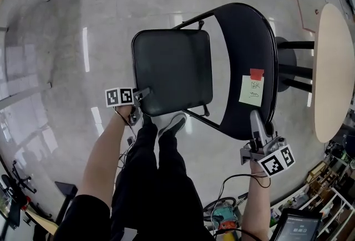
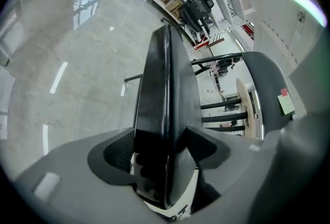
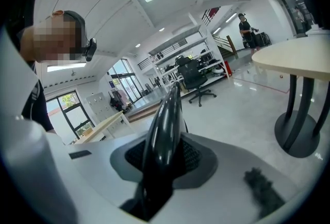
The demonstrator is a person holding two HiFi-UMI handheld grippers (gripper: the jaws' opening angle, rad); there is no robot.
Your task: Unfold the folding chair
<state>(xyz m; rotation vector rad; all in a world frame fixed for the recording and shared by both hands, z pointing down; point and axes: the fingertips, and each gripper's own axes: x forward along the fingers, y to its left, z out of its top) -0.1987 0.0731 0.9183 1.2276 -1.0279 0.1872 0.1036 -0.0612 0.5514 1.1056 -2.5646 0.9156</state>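
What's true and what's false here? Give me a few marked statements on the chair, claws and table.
1. The right claw is clamped on the backrest edge. True.
2. The seat edge sits in the left claw. True.
3. The sticky note is on the seat. False: it is on the backrest.
4. The table stands on the left claw's side. False: it is on the right claw's side, beyond the backrest.

Glossy floor (image 1: 83, 1) under folding chair (image 1: 172, 68)
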